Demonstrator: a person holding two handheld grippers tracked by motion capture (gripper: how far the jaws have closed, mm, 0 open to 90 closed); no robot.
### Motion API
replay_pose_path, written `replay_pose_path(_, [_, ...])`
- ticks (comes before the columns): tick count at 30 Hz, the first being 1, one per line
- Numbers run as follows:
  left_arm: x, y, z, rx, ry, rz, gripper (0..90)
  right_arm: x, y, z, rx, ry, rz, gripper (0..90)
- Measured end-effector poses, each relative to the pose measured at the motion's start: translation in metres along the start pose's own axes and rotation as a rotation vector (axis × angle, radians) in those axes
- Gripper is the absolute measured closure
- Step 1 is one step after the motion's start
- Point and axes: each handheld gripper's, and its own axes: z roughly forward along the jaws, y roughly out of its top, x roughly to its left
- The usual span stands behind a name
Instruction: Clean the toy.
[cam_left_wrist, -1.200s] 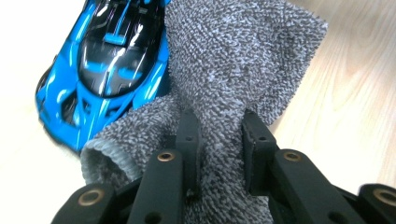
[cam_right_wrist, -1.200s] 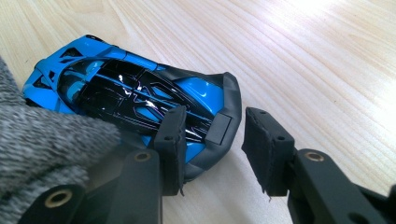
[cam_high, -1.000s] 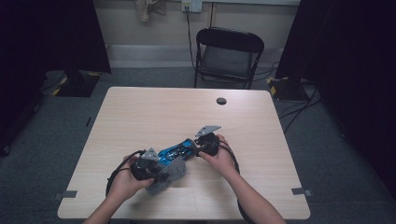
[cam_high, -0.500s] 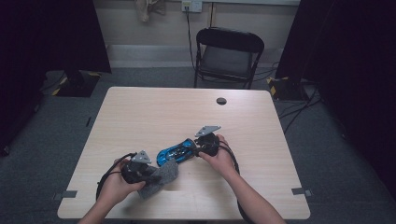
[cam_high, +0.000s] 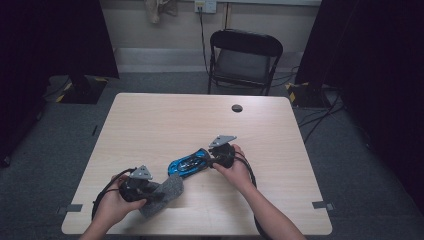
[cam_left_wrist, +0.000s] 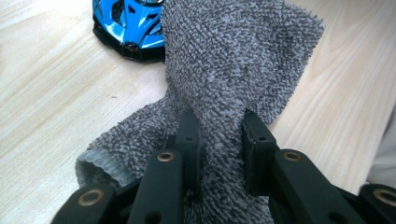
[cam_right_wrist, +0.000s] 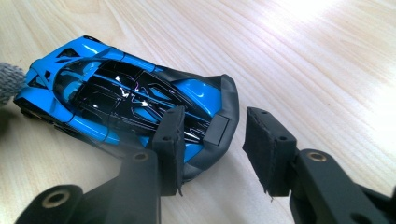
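Left gripper (cam_high: 152, 192) withdrew — clamping cloth (cam_left_wrist: 233, 74); right gripper (cam_right_wrist: 212, 140) open.

No legible writing in the scene.
No letters, numbers, brand marks or signs can be read in any view.

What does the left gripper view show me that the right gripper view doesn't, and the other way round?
Left gripper view alone: the left gripper, jaws shut on the grey cloth, which rises as a tall fold and hides part of the blue toy car; just the car's end peeks out.

Right gripper view alone: the right gripper, jaws standing apart at the car's rear wing, which lies partly between them, plus the car's whole black-and-blue top.

Both share the car, the cloth (a small tip at the right gripper view's left edge) and the wooden table.
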Motion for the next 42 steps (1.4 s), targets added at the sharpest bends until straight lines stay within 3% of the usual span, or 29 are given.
replay_pose_path(3, [-0.002, 0.003, 0.001, -0.004, -0.007, 0.011, 72.5, 0.0, 0.0, 0.0, 0.004, -0.008, -0.001, 55.8])
replay_pose_path(11, [-0.009, 0.015, 0.01, -0.011, -0.039, 0.038, 72.5, -0.008, -0.002, -0.002, 0.008, -0.027, 0.054, 32.4])
replay_pose_path(21, [-0.013, 0.023, 0.02, -0.001, -0.05, 0.056, 72.4, -0.015, -0.001, -0.015, 0.012, -0.025, 0.072, 19.8])
replay_pose_path(32, [-0.024, 0.044, 0.031, -0.031, -0.078, 0.084, 72.4, -0.038, -0.019, -0.039, 0.0, -0.024, 0.105, 15.4])
replay_pose_path(37, [-0.033, 0.061, 0.046, -0.028, -0.107, 0.109, 72.4, -0.048, -0.042, -0.049, 0.026, -0.028, 0.115, 14.9])
replay_pose_path(42, [-0.036, 0.074, 0.057, -0.034, -0.11, 0.12, 72.4, -0.055, -0.06, -0.055, 0.043, -0.036, 0.134, 14.9])
